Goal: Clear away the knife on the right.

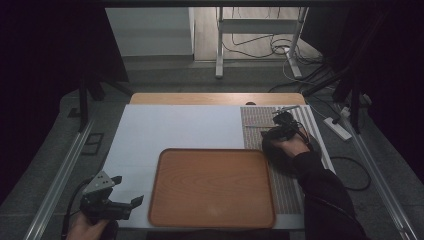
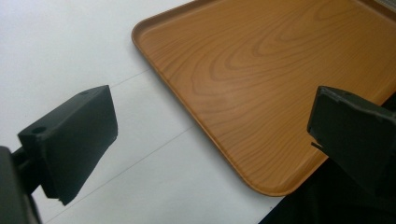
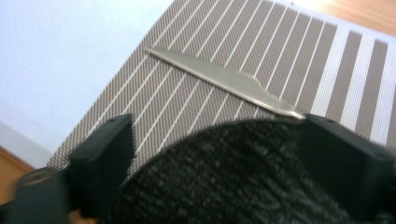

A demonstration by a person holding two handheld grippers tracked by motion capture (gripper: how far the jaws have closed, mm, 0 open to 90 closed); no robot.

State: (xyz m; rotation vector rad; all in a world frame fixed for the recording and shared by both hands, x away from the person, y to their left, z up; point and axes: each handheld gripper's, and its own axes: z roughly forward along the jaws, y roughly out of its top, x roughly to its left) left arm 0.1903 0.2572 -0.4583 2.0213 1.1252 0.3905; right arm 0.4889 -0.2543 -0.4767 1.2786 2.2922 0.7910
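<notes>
High view: the left hand-held gripper (image 1: 131, 205) sits at the lower left of the frame, held low over the white counter (image 1: 170, 127) by a hand (image 1: 85, 229) that enters from the bottom edge. Its two black jaws point to the right, toward the flat rectangular wooden tray with rounded corners (image 1: 212, 187), and stand apart with nothing between them. At right of centre, a dark-sleeved forearm rises from the lower right corner and bears the right hand-held gripper (image 1: 280, 131) over the striped grey-and-white woven placemat (image 1: 286, 185). It is at a round black textured pad (image 1: 277, 155) lying on the placemat just right of the tray. A slim silver metal knife (image 1: 286, 108) lies on the placemat's far end, above the gripper.

Left gripper view: the two jaws rise at the lower left and the right edge, wide open and empty. Between them lie the bare counter and the near corner of the tray (image 2: 261, 70), which fills the upper right.

Right gripper view: the jaws stand at the lower left and lower right, fairly wide, on either side of the black pad (image 3: 224, 177); whether their pads already press its edge I cannot tell. The knife (image 3: 219, 80) lies slantwise on the placemat (image 3: 280, 46), its lower end touching the pad's rim beside the right-hand jaw.
</notes>
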